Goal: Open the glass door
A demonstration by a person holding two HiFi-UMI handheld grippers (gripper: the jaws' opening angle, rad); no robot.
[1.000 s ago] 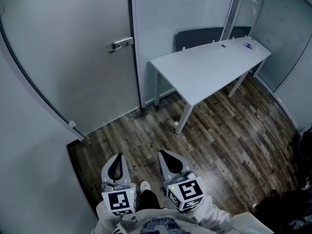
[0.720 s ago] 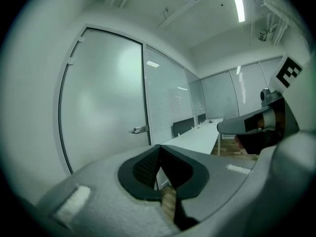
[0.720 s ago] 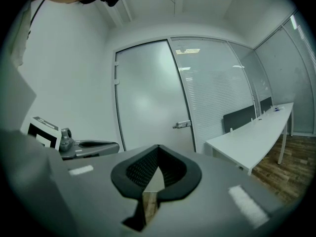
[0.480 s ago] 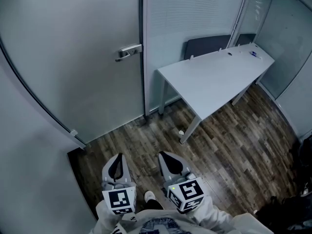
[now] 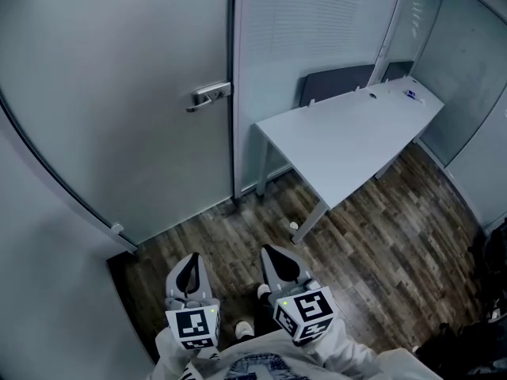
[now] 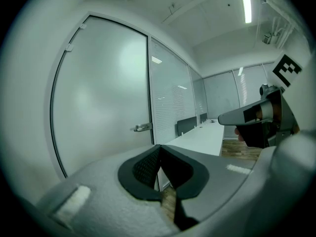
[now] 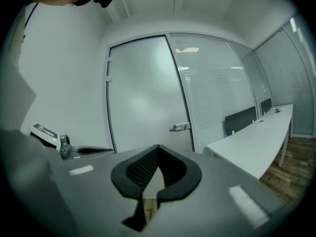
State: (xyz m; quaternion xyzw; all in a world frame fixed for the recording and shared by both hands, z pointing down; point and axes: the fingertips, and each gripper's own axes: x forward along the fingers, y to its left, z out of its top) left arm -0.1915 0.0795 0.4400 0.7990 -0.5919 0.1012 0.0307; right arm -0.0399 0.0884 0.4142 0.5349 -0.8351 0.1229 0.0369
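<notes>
The frosted glass door [image 5: 119,93] stands shut ahead on the left, its metal lever handle [image 5: 210,96] at its right edge beside the dark frame post [image 5: 233,85]. The handle shows again in the left gripper view [image 6: 142,128] and in the right gripper view [image 7: 180,127]. My left gripper [image 5: 188,269] and right gripper [image 5: 277,261] hang side by side low in the head view, well short of the door and handle. Both point toward the door. Each has its jaws shut with nothing between them; the tips meet [image 6: 159,147] [image 7: 158,148].
A white table [image 5: 348,137] stands right of the door along a glass partition with blinds [image 5: 317,30], a dark panel [image 5: 341,81] behind it. The floor is dark wood planks [image 5: 380,236]. My shoes [image 5: 264,293] show between the grippers. Dark bags [image 5: 475,347] lie bottom right.
The door and its handle have slid right and lower in the head view and look nearer. Both grippers kept their places in that view and stayed shut.
</notes>
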